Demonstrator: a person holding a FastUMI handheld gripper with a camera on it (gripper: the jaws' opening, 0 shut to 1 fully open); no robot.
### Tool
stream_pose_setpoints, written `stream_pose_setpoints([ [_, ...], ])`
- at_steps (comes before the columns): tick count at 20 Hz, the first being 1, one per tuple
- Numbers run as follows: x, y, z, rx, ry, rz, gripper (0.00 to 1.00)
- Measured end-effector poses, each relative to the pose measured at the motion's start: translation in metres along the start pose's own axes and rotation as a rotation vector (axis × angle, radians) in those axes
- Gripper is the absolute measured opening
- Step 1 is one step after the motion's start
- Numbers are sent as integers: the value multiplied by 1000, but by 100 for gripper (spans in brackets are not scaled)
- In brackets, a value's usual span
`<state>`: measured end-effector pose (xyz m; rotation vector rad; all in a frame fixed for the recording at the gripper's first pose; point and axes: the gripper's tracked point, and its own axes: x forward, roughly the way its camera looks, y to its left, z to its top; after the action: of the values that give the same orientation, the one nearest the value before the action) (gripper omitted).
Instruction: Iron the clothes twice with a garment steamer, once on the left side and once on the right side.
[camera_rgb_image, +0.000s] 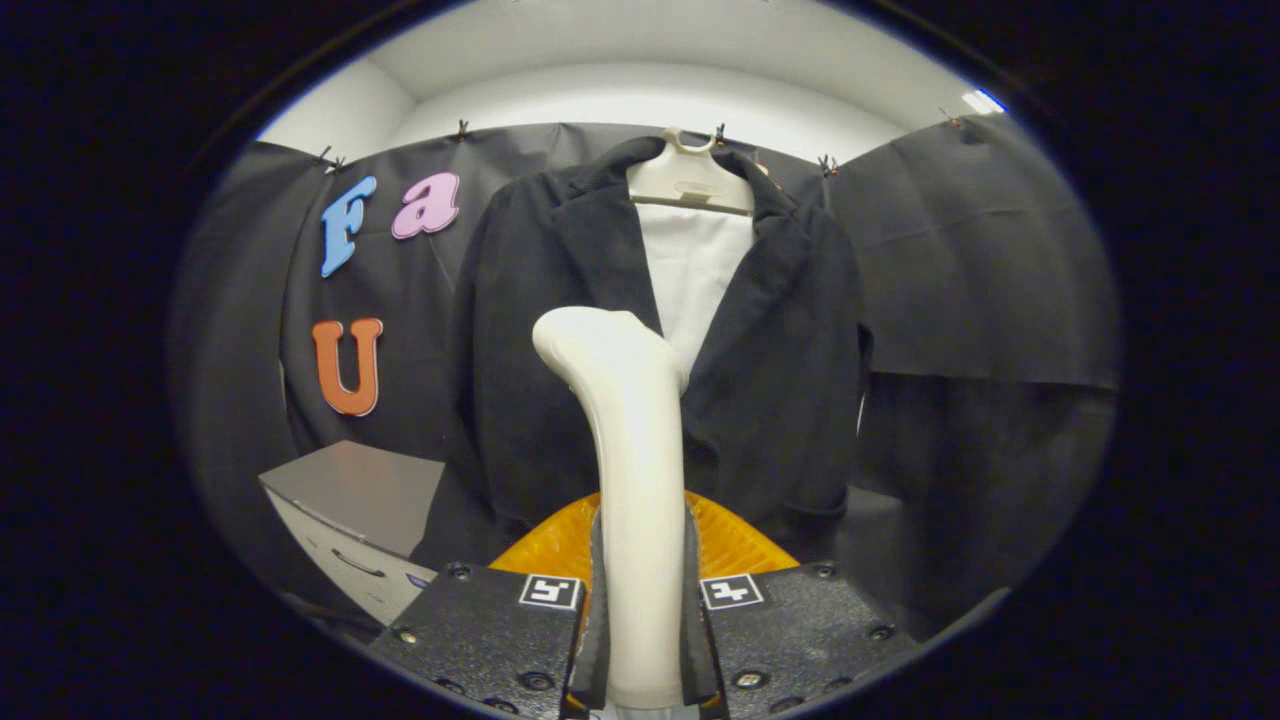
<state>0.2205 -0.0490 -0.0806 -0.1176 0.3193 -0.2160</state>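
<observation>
A single fisheye camera rides on the gripper (640, 620), looking forward along its two fingers, which clamp a steamer handle (630, 450). It faces a dark jacket (780, 370) hanging near, slightly above, against the booth wall.

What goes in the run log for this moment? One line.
gripper: shut on steamer | steamer head near jacket front | jacket on hanger | contact: cannot tell

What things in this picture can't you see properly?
- Gripper view: the garment steamer, clamped between the gripper's fingers, covers part of the dark jacket's front and white lining.
- Steamer's head faces away, so whether it touches the jacket is unclear.
- The orange thing beyond the fingers is mostly hidden by them.
- The grey cabinet beside the jacket is cut off low down.
</observation>
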Motion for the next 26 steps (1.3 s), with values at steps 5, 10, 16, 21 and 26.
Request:
stream_pose_setpoints([
  [5, -6, 0, -41, -31, 64, -9, 30],
  [10, -8, -3, -90, -43, 166, -17, 31],
  [16, -11, -9, -130, -76, 220, -47, 30],
  [21, -16, -6, -176, -91, 298, -39, 31],
  [26, -23, -7, -221, -114, 378, -45, 31],
])
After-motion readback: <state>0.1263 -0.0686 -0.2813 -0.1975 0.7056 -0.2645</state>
